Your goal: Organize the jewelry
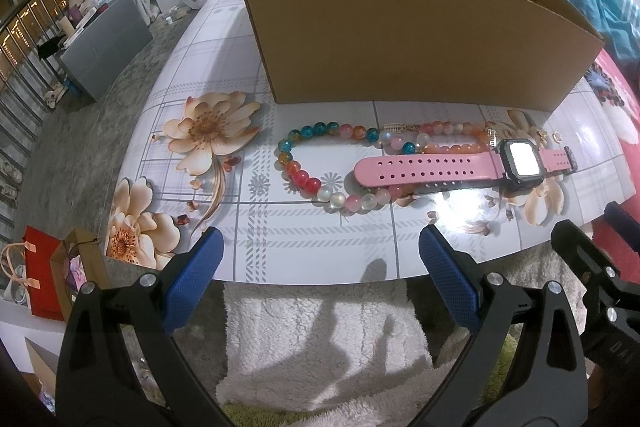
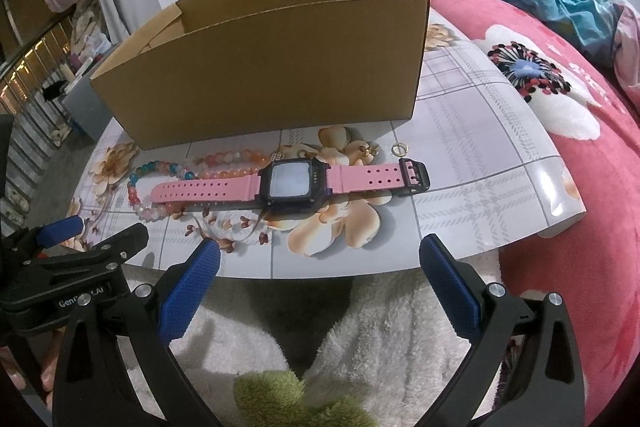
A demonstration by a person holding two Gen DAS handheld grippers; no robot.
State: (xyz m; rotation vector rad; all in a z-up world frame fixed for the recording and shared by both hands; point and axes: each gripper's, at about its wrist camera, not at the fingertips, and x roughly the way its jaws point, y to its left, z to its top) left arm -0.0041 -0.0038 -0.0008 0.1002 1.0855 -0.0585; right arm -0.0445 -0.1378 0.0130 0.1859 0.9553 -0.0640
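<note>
Fingers of both grippers spread wide and empty at the near edge of the surface; sorting looks not yet begun.

Left gripper and right gripper hold nothing. A pink watch lies across a multicoloured bead bracelet; an orange bead bracelet and a small gold ring rest nearby. All sit in front of the open cardboard box, whose inside is hidden.
</note>
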